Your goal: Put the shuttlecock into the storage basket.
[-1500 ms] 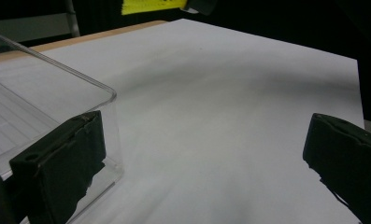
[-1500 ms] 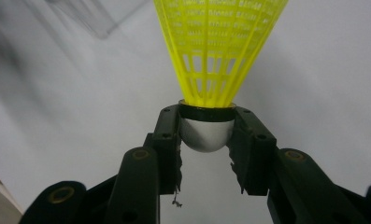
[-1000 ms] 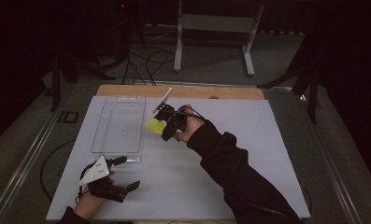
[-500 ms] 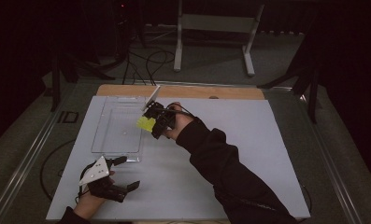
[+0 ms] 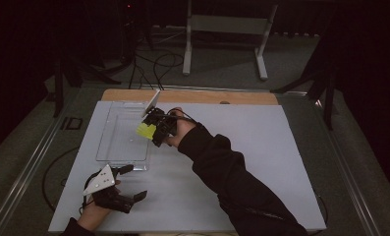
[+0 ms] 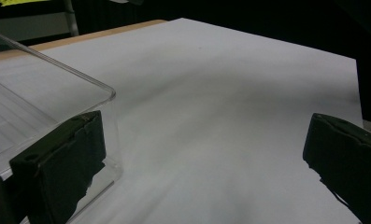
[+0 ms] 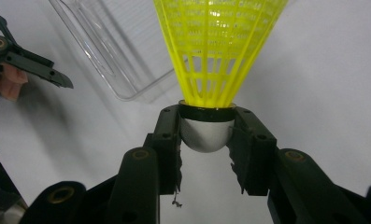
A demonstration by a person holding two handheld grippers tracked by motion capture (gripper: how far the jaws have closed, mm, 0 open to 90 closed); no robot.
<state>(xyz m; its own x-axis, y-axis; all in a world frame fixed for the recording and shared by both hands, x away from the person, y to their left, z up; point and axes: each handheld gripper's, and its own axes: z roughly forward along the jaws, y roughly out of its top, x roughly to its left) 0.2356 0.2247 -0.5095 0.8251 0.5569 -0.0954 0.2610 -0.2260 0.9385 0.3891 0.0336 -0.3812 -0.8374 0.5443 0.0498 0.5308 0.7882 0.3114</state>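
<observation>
Carry the shuttlecock (image 7: 218,51) further over the tray (image 5: 115,147) before lowering it, keeping the grip on the cork so the skirt is not crushed, and let go only once it sits low inside the walls. The right gripper (image 7: 206,140) clamps the rounded white cork between its pads; the yellow mesh skirt flares away from the jaws. It hangs just above the tray's right edge. The left gripper (image 5: 133,183) rests spread and empty near the tray's front corner.

Tray (image 5: 115,142): on the mat's (image 5: 281,162) left half.
Shuttlecock (image 5: 145,131): above the tray's right wall, in the right gripper (image 5: 154,129).
Left gripper (image 5: 131,182): just before the tray's near-right corner.
</observation>
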